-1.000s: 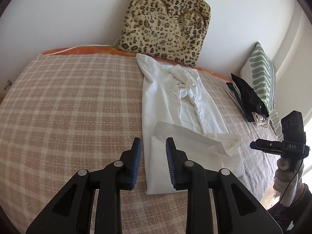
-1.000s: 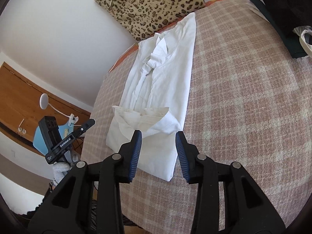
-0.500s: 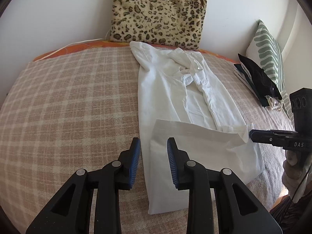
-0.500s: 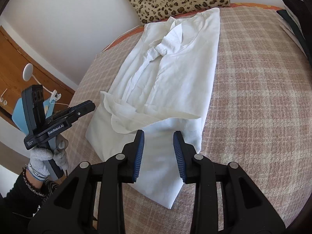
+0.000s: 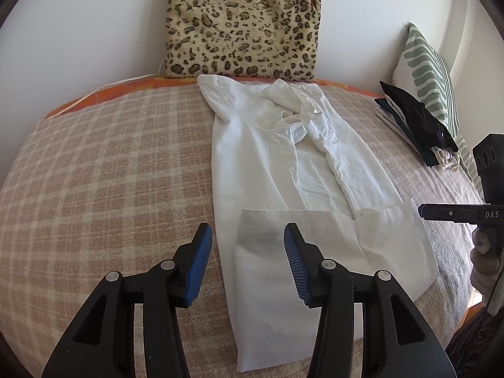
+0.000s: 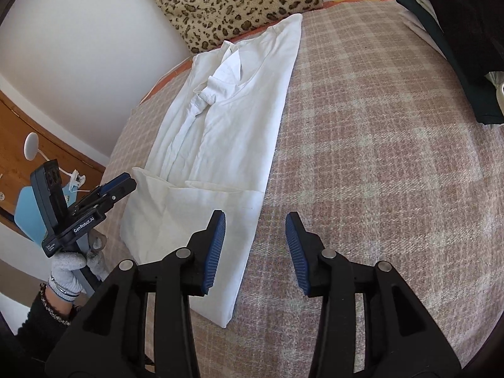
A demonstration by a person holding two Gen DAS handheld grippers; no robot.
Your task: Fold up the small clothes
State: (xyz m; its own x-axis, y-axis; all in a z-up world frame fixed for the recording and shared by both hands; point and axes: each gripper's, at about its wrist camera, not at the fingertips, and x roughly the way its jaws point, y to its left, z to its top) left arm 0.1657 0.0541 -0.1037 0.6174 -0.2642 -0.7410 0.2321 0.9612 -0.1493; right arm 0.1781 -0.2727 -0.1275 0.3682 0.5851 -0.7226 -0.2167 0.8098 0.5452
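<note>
A white garment [image 5: 283, 170] lies lengthwise on the plaid bed cover [image 5: 110, 173], its near end folded back over itself [image 5: 315, 252]. It also shows in the right wrist view [image 6: 226, 138]. My left gripper [image 5: 245, 261] is open and empty over the garment's near left edge. My right gripper [image 6: 255, 252] is open and empty over the garment's near right edge. Each gripper shows in the other's view, the right one [image 5: 456, 214] and the left one [image 6: 104, 195].
A leopard-print cushion [image 5: 242, 25] leans on the wall beyond the garment. A stack of dark and white folded clothes [image 5: 412, 123] and a green-striped pillow [image 5: 425, 72] lie at the right. The bed's near edge is close below the garment.
Both grippers have opened wider and moved closer over the folded near end of the garment. The garment lies as before.
</note>
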